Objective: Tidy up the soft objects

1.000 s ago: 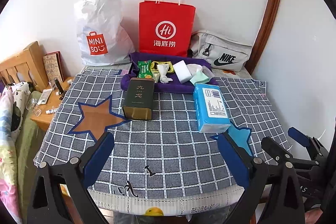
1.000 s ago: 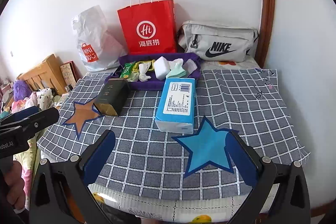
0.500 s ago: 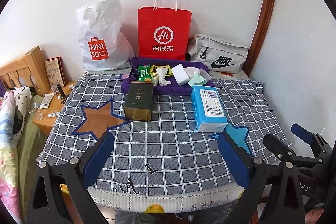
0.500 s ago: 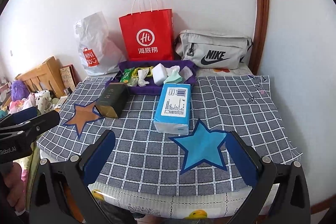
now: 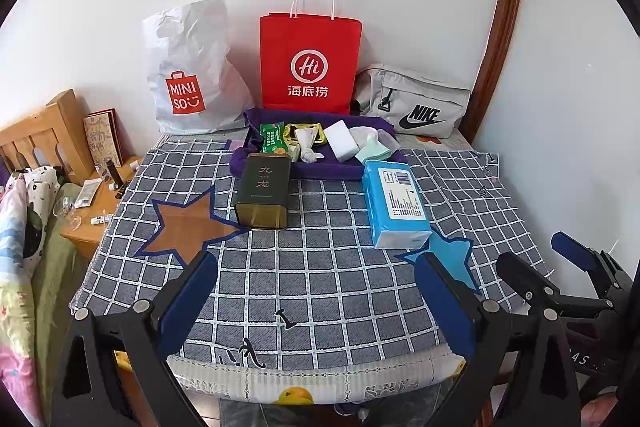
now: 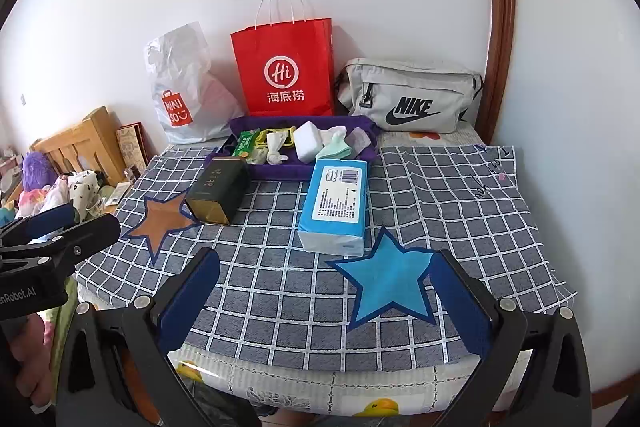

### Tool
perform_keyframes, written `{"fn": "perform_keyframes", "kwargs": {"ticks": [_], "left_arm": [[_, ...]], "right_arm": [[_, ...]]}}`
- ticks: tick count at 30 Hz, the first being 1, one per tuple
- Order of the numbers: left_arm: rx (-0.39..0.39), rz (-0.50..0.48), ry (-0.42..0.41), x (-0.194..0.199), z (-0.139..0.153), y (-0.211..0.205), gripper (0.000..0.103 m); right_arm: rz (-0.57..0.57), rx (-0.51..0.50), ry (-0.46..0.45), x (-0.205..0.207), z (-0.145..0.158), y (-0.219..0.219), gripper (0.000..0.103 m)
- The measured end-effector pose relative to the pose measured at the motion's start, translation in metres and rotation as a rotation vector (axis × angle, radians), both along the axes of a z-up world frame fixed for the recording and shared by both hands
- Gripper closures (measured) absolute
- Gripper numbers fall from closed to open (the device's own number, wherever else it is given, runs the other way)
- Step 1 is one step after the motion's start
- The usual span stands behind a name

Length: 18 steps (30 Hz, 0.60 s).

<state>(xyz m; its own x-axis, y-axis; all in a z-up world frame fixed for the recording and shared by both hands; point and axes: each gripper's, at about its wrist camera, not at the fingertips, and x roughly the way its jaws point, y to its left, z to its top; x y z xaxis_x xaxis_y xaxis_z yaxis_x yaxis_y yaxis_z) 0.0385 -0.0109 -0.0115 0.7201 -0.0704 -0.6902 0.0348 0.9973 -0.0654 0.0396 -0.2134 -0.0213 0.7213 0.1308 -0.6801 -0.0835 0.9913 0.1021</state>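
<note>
Both claws sit farther back from the bench (image 5: 320,287) than a second ago. We hold the left claw (image 5: 316,303) and right claw (image 6: 324,303) spread wide, empty. Ahead of the right claw lies the tissue pack (image 6: 336,207).

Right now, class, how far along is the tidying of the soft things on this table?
Possibly done: small soft items, a white sponge and a mint cloth, already lie in the purple tray. In hand: nothing; the left gripper and right gripper are open and empty above the near edge. Left: the blue tissue pack still lies on the checked cloth, outside the tray.
</note>
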Motion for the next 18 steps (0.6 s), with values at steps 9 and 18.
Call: {"fn": "perform_keyframes", "kwargs": {"ticks": [9,18], "left_arm": [[0.0,0.002,0.0,-0.0004,-0.0006,0.0012,0.003],[0.003,0.004,0.0,-0.0007,-0.0008,0.0002,0.003]], "right_arm": [[0.003,-0.002,0.0,0.0008,-0.0006,0.0022,0.0],[0.001,0.002,-0.003,0.0007,0.0001,0.0015,0.0]]}}
